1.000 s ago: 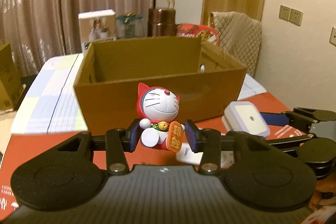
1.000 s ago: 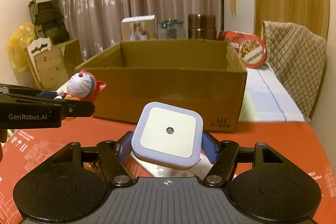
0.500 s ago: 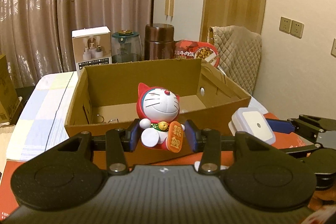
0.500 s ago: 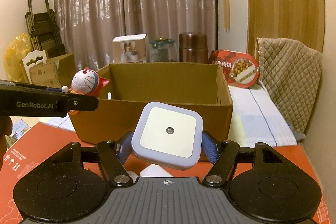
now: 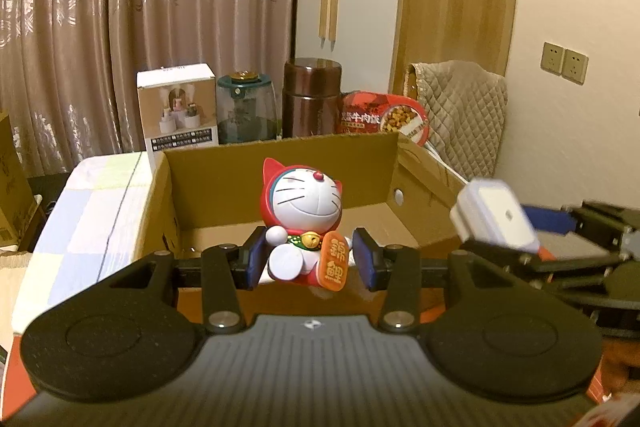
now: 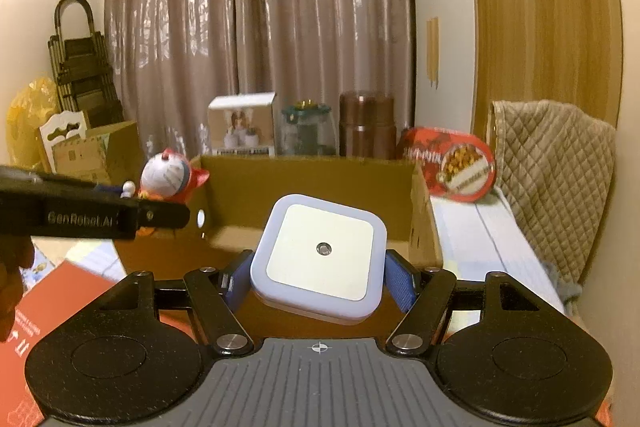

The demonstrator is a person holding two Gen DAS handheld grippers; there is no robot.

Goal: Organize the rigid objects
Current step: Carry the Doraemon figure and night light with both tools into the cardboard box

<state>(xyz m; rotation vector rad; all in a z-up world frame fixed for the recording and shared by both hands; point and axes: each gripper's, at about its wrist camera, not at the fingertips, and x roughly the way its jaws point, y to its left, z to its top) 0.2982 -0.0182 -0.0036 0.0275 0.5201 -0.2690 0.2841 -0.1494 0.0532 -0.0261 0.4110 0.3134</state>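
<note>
Right wrist view: left of the cardboard box (image 6: 312, 183), the left hand-held gripper (image 5: 310, 259), marked "GenRobot.AI", pinches a cat figurine (image 5: 304, 219) whose orange plaque bears Chinese characters. Before the box's front wall, the right hand-held gripper (image 6: 318, 281) clamps a square white night light (image 6: 320, 257). Right of the box leans a red food pack (image 6: 452, 165), its writing unreadable.

left gripper (image 5: 308, 259) body: showing black, round-lobed arms, silver screws
fingers (image 5: 255, 259): wearing blue pads
right gripper (image 6: 318, 281) housing: showing grey ribs, a crosshair mark at 6 o'clock
</note>
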